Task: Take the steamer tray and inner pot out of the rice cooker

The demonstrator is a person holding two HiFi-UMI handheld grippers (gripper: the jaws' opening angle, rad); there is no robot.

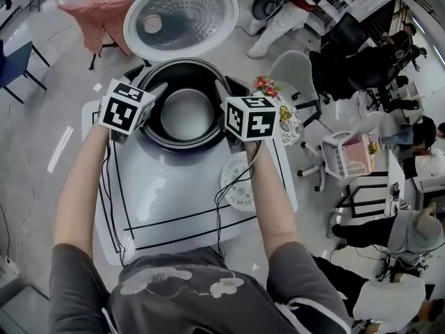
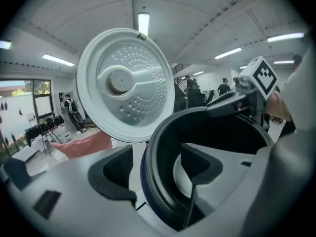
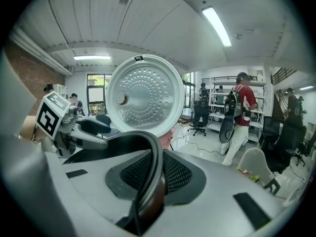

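Observation:
The rice cooker stands open at the table's far side, its lid (image 1: pixel 182 16) tipped back. The dark inner pot (image 1: pixel 186 113) sits inside it, its silvery bottom showing. My left gripper (image 1: pixel 154 96) straddles the pot's left rim (image 2: pixel 153 181), one pad outside and one inside, with a gap still showing, so it is open. On the opposite side, my right gripper (image 1: pixel 224 92) is shut on the right rim (image 3: pixel 153 157), which runs between its pads. The white perforated steamer tray (image 1: pixel 240 183) lies flat on the table to the cooker's right, partly under my right forearm.
The white table (image 1: pixel 174 186) carries black tape lines and cables near its front. A small bunch of flowers (image 1: pixel 268 88) sits right of the cooker. Beyond the table are office chairs (image 1: pixel 299 75), a pink-draped stand (image 1: pixel 97 19) and several people at the right.

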